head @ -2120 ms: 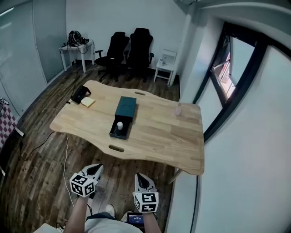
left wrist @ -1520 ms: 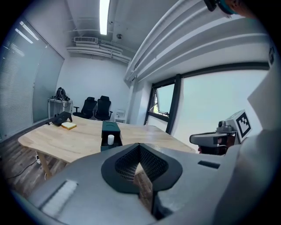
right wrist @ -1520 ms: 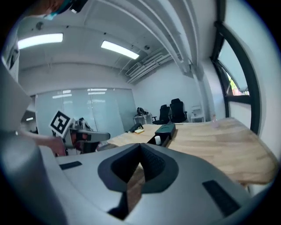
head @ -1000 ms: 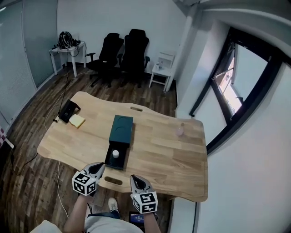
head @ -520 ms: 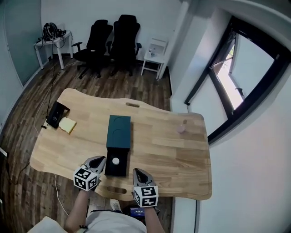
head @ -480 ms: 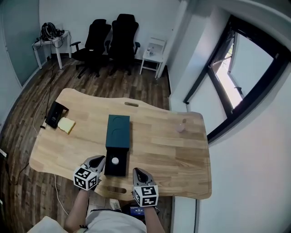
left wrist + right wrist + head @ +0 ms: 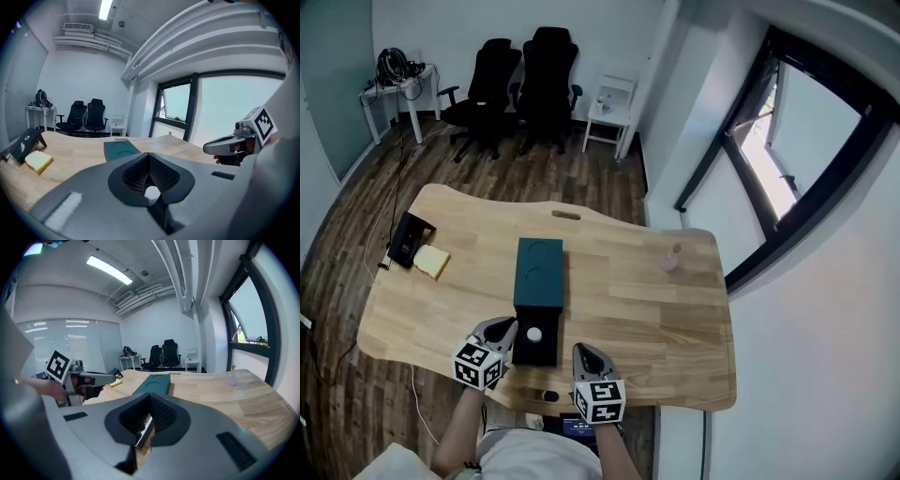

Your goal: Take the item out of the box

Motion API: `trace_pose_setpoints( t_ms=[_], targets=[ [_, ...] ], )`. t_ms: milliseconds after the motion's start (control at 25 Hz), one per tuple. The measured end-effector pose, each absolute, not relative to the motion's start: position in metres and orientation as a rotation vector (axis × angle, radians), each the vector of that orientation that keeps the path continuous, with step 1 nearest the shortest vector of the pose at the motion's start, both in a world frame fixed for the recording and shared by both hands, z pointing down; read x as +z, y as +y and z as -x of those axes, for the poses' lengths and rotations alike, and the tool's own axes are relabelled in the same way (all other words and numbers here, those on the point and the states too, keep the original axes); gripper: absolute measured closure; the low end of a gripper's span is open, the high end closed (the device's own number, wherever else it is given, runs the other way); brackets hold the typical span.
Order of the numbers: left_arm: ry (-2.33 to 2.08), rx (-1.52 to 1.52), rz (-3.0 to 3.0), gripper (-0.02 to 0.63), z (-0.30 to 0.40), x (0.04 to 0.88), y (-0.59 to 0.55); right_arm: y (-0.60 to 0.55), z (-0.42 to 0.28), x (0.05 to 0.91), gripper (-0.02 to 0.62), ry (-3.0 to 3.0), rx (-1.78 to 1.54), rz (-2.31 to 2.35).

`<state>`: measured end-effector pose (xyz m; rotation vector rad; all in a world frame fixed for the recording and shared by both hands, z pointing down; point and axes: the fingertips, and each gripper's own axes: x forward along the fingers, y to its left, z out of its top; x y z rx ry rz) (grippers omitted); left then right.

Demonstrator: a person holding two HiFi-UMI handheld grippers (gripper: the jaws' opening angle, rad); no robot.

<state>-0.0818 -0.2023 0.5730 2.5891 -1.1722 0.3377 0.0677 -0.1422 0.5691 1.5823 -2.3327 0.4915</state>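
A dark teal box (image 7: 539, 272) lies lengthwise on the wooden table (image 7: 647, 319), and its open black tray (image 7: 540, 352) is drawn out toward me. A small white item (image 7: 533, 333) sits in the tray. My left gripper (image 7: 502, 328) hovers just left of the tray, jaws shut and empty. My right gripper (image 7: 584, 354) hangs right of the tray at the table's near edge, jaws together with nothing held. In the left gripper view the white item (image 7: 151, 191) shows below the closed jaws of the left gripper (image 7: 149, 157). The right gripper view looks along the right gripper (image 7: 151, 397) to the box (image 7: 154, 383).
A yellow pad (image 7: 432, 262) and a black device (image 7: 408, 238) lie at the table's far left. A small pinkish bottle (image 7: 670, 261) stands at the far right. Two black office chairs (image 7: 520, 80) stand beyond the table, and a window wall (image 7: 787, 169) runs along the right.
The view has closed in on the table. Both grippers have come forward from over the floor to the table's near edge, one on each side of the open tray.
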Motion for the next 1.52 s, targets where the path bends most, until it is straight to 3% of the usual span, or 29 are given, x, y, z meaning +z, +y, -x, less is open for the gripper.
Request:
trace_pose_setpoints(
  t_ms=[1320,1520],
  targets=[
    [-1.018,0.608,-2.492,0.601,0.062,0.657,-0.204,-0.172,-0.078,0.635,0.591,-2.286,0.691,-1.497],
    [-0.957,0.643,-2.486,0.569,0.057,0.669,-0.199,-0.171,-0.075,0.647,0.591,-2.271,0.715,-1.474]
  ],
)
